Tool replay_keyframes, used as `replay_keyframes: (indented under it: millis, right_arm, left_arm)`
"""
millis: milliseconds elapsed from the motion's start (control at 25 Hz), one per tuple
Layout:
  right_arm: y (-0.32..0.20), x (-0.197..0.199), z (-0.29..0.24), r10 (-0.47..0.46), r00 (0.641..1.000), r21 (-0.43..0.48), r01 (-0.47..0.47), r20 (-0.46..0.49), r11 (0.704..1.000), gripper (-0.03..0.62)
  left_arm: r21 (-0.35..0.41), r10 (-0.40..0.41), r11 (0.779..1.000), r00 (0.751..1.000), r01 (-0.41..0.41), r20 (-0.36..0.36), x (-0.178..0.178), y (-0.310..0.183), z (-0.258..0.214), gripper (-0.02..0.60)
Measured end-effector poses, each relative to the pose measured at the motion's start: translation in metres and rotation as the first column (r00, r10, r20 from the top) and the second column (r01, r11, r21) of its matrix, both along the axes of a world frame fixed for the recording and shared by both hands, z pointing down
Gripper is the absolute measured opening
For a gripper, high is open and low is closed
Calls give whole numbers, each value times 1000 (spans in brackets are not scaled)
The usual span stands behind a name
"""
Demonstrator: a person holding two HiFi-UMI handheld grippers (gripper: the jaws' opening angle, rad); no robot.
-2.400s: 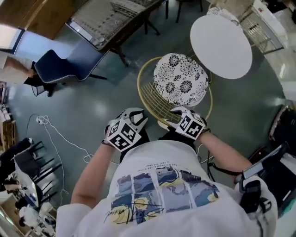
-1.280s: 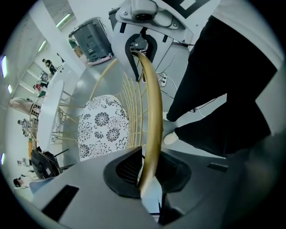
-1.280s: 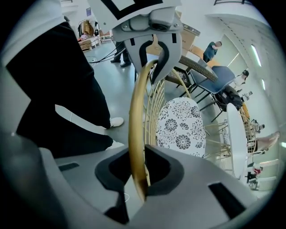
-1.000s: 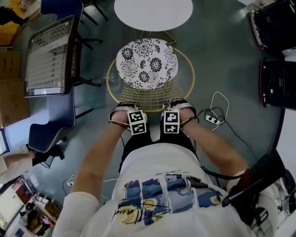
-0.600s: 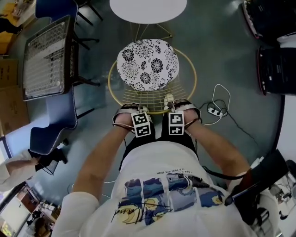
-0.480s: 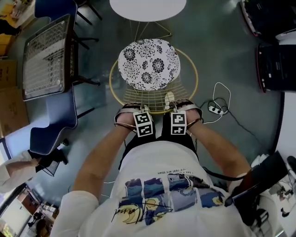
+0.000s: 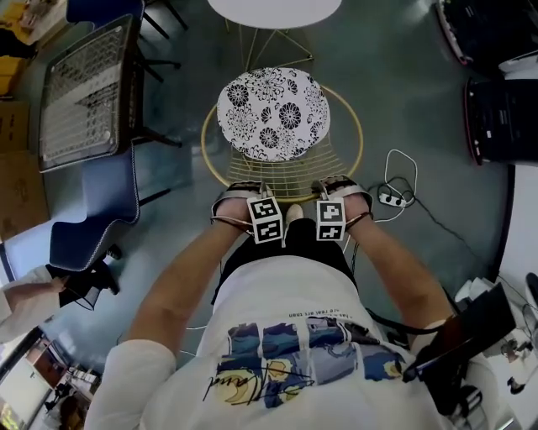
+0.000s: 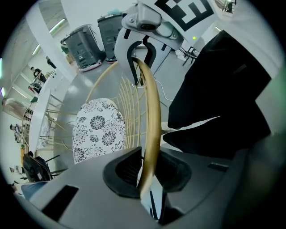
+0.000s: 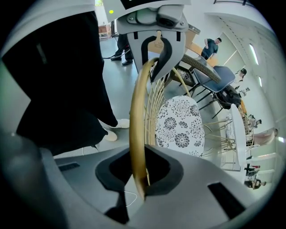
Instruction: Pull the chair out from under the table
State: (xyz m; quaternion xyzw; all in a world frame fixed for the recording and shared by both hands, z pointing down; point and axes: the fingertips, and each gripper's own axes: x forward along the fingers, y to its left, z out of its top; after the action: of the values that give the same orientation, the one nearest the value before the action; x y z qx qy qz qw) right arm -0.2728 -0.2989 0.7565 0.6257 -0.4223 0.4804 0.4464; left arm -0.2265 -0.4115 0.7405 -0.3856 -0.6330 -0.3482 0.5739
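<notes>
**Chair rim held in both grippers, chair clear of tabletop**

Chair [image 7: 290,172]: a round gold wire shell is seen standing on the grey floor, near the round white table [image 7: 273,8] but apart from its edge, with the table's wire legs showing between the two. The shell acts as a basket. One item is held in it, a round cushion [image 7: 273,113] with a black-and-white flower print, which is laid flat on the seat.

Left gripper [image 7: 256,191]: it is pointed down at the near side of the chair's rim [image 8: 149,116]. The jaws are set narrowly apart and the gold tube is clamped between them.

Right gripper [image 7: 324,189]: it is placed just beside the left one on the same rim. Its jaws are closing, and the tube is gripped between them.

Two grey bins [image 8: 89,42] are noted on the floor beyond the chair. Their contents cannot be seen.

A white power strip [image 7: 388,197] with its cable is recorded on the floor to the right of the chair.
</notes>
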Motion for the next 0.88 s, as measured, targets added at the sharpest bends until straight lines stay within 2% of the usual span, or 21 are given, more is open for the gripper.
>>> replay_keyframes:
  millis: [640,880]
  right_arm:
    - [-31,-85,0,-50,998,34,48,30,998,41]
    - [-43,-101,-3,-25,999,58,22,44,998,43]
  left_arm:
    - [25,-15,1000,1000,15,0,-84,-30,1,58]
    - [41,-8,999,1000,9,-21,-94,-40,1,58]
